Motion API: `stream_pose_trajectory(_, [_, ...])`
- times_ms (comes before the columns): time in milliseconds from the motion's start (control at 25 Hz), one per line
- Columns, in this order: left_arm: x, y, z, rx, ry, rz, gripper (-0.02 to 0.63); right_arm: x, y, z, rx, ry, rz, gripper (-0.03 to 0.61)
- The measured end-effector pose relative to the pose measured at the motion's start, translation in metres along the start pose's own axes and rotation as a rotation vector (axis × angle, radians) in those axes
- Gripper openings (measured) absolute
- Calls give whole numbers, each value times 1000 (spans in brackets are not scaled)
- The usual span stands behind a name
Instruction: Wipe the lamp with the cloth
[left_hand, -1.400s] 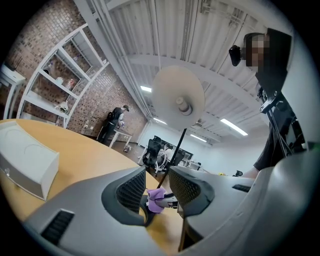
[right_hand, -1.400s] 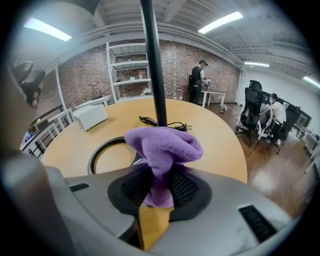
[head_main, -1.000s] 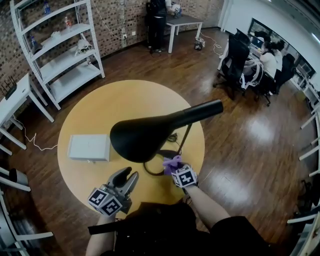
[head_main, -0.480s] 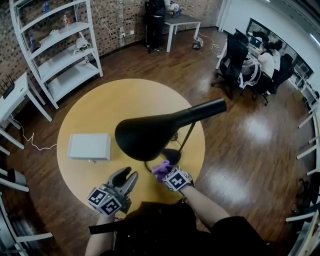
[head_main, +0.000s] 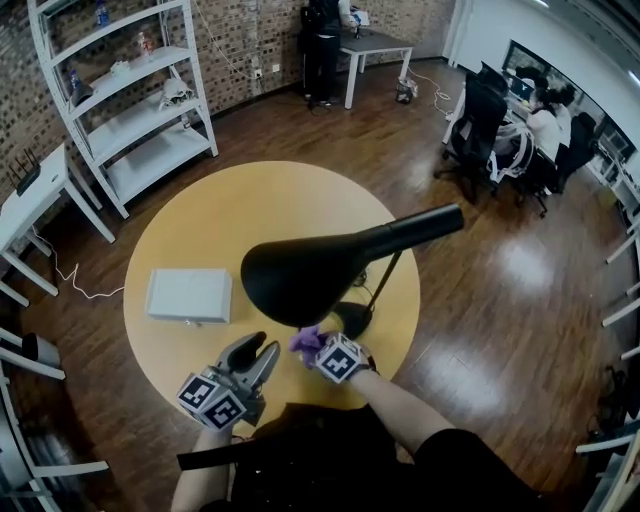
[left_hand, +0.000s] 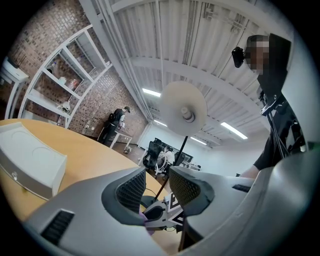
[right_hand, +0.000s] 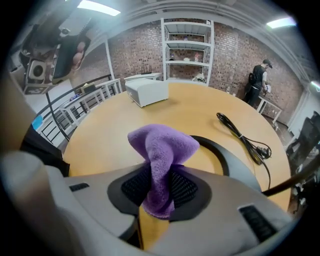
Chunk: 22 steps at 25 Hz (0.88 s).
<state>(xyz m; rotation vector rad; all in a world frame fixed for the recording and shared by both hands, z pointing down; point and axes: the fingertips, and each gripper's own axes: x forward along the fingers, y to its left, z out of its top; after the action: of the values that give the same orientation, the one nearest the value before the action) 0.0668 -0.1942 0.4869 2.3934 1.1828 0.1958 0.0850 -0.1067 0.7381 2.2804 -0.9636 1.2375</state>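
Observation:
The black desk lamp stands on the round wooden table (head_main: 200, 220), its wide shade (head_main: 300, 275) held over the table by a slanted arm from its base (head_main: 355, 318). My right gripper (head_main: 312, 346) is shut on a purple cloth (head_main: 303, 339) just below the shade's near rim, left of the base. In the right gripper view the cloth (right_hand: 162, 150) bunches up between the pads, with the base's edge (right_hand: 220, 152) behind. My left gripper (head_main: 255, 352) hovers open at the table's front, nothing in it. Seen from the left gripper (left_hand: 152, 187), the shade's pale underside (left_hand: 183, 107) hangs overhead.
A white box (head_main: 190, 295) lies on the table's left part. The lamp's black cable (right_hand: 245, 137) trails past the base. White shelving (head_main: 130, 90), desks, office chairs and people stand around on the wooden floor.
My right gripper has carried the cloth leftward along the front of the lamp, from beside the base to under the shade's near rim. The left gripper has stayed put.

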Motion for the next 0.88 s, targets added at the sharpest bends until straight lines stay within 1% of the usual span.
stream_pose_trajectory(160, [-2, 2, 4, 20, 3, 27, 132, 7, 0, 15, -17, -14, 12, 100])
stream_pose_trajectory(320, [-9, 5, 9, 27, -6, 64, 131, 6, -11, 29, -94, -8, -69, 100])
stream_pose_trajectory(440, [-14, 8, 10, 32, -12, 92, 132, 7, -26, 34, -122, 5, -135, 98])
stream_pose_trajectory(560, [-18, 11, 12, 37, -19, 118, 132, 13, -36, 38, -145, -7, -150, 98])
stream_pose_trajectory(680, [-20, 10, 11, 38, -23, 136, 132, 16, -39, 39, -124, -8, -144, 99])
stream_pose_trajectory(720, [-21, 10, 11, 38, -24, 139, 132, 14, -42, 39, -107, -7, -155, 98])
stream_pose_trajectory(800, [-21, 9, 11, 36, -26, 140, 132, 12, -47, 40, -79, -39, -174, 98])
stream_pose_trajectory(880, [-20, 9, 11, 33, -32, 140, 132, -3, -58, 40, -68, -88, -228, 97])
